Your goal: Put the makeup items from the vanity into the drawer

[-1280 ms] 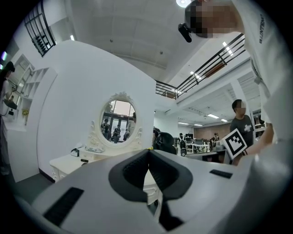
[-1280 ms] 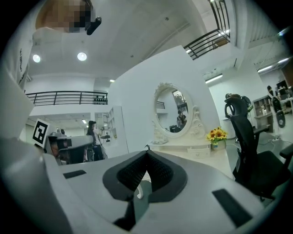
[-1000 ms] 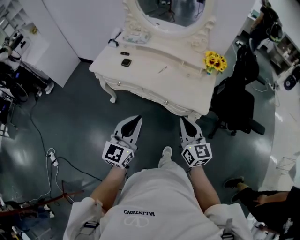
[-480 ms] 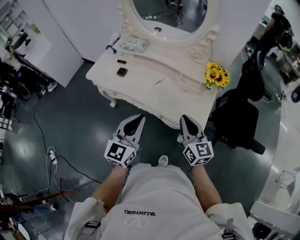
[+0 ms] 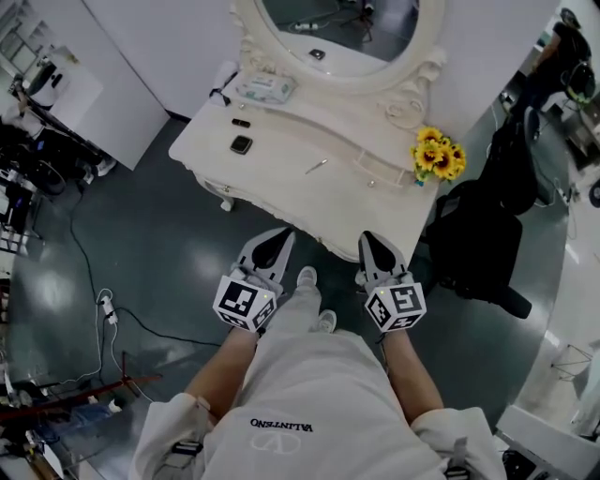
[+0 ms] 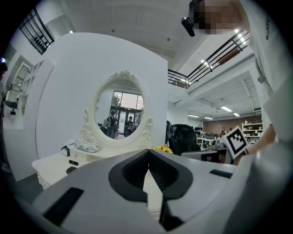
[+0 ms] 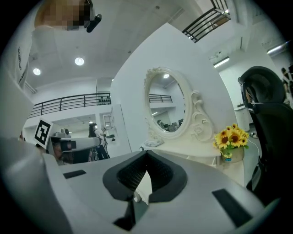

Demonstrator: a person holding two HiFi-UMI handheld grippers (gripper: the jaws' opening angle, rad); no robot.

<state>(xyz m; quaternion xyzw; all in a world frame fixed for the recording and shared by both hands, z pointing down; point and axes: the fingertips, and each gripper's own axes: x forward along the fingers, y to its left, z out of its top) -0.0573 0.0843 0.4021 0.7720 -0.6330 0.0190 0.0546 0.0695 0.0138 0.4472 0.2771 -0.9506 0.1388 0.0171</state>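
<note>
Head view: the person has walked closer over the last second. The white table point(image 5: 281, 183) that sat further off now fills more of the top of the picture, and its near edge is right by the tips of both tools. The left tool point(image 5: 277, 240) and right tool point(image 5: 367, 240) sit side by side, pointing at the table like before, both empty. One shoe point(image 5: 307, 277) has popped up between them that wasn't there half a second ago.

The makeup bits haven't budged. A dark compact point(image 5: 242, 144) and a small dark item point(image 5: 242, 123) are at the far left of the table top, and a thin stick point(image 5: 316, 166) lies near the middle. A pale tray point(image 5: 265, 89) is under the mirror point(image 5: 347, 23), and the sunflowers point(image 5: 437, 155) are far right, next to a black chair point(image 5: 487, 234).

Left gripper view: the left tool point(image 6: 148, 151) has its jaws pressed together with nothing in them. The table point(image 6: 50, 167) is ahead on the left with the dark compact point(image 6: 71, 170) on it, and the mirror point(image 6: 120, 114) is behind.

Right gripper view: same deal, the right tool point(image 7: 146, 154) has its jaws closed tip to tip and empty. The mirror point(image 7: 167, 109) is ahead and the sunflowers point(image 7: 231, 137) are to the right.
</note>
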